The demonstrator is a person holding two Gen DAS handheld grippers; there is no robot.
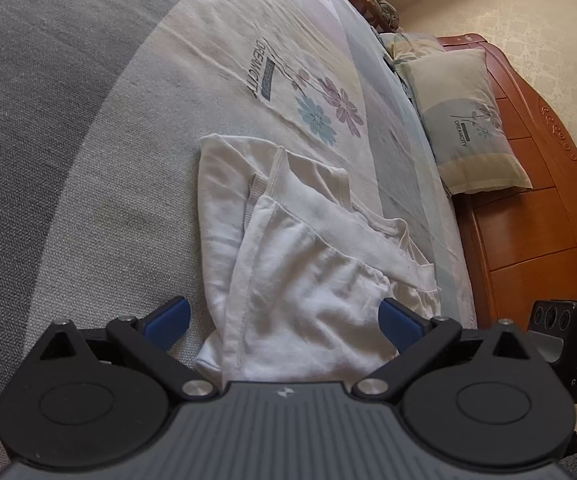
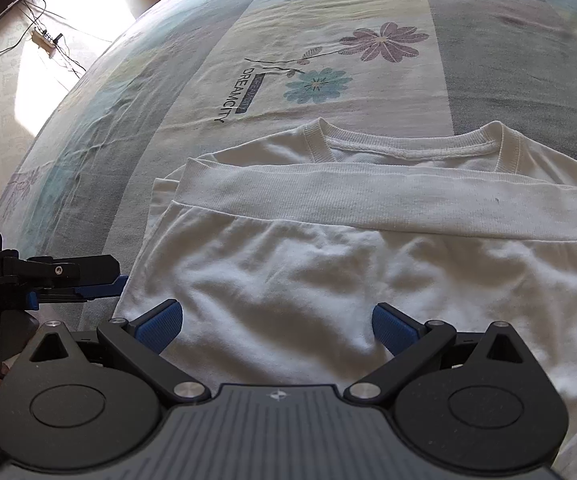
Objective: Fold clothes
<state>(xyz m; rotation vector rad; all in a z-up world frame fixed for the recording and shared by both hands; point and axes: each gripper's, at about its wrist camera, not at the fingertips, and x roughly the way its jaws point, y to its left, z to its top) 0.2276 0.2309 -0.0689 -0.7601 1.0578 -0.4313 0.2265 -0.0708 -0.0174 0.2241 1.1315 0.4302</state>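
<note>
White cotton shirt (image 2: 328, 264) spread on the bed (image 2: 168, 92), lower part doubled up so the ribbed hem band (image 2: 368, 200) runs across just below the collar (image 2: 408, 148); a sleeve tucked in along one side, seen best from the left wrist view (image 1: 288, 264). Right claw (image 2: 277, 326) spread wide, holding nothing, blue pads hovering over the rumpled middle of the top layer. Left claw (image 1: 284, 320) likewise wide and empty, poised at the shirt's side edge, one pad over bare sheet, the other over cloth. Fits either a fold partway through, with another halving to come, or a fold just laid down and let go; impossible to settle from this alone. For tidy work in any case: pinching both layers together near the corners rather than mid-panel, keeping the hem band parallel to the collar, smoothing the puckers outward before any further crease. Plenty of flat printed sheet beyond the collar for sliding or turning the bundle. Tighter on the left claw's side, where the two tools sit close together. Pillow (image 1: 468, 120) and wooden headboard (image 1: 528, 200) well apart from the shirt, no obstacle.
</note>
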